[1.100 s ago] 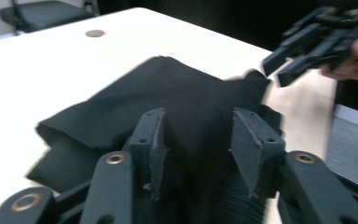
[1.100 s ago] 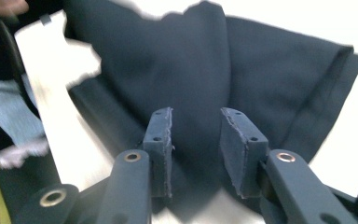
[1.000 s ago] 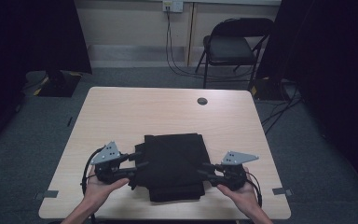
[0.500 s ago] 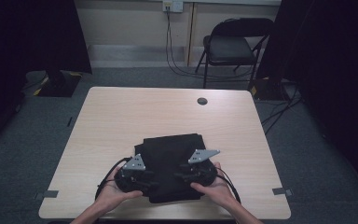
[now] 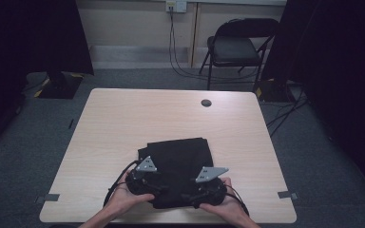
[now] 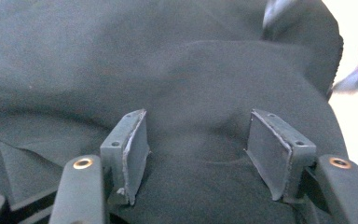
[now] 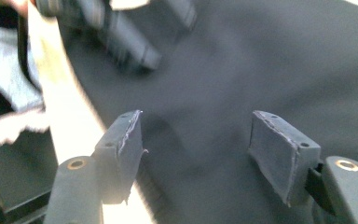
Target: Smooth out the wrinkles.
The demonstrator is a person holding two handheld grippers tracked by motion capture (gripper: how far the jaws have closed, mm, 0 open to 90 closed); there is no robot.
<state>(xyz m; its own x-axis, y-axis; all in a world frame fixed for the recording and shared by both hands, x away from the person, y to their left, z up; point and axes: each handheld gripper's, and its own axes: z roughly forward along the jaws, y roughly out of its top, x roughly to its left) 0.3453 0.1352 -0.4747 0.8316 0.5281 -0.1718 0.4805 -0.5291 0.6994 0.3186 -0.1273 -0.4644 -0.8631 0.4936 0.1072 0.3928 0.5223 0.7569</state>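
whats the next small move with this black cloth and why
Probably lift both tools clear and back. The left tool and right tool have just been opening, pads apart over the folded black cloth, so the fold looks released.

No legible text, label, brand, number or sign appears on any surface (the cloth and table are unmarked).

I see a plain black cloth [image 5: 178,156] with no pattern on a pale wood-grain table [image 5: 123,123]. My left gripper [image 5: 145,183] and right gripper [image 5: 204,187] are black, each topped by a grey plate. The far chair [image 5: 233,47] is black, the floor [image 5: 38,142] dark grey.
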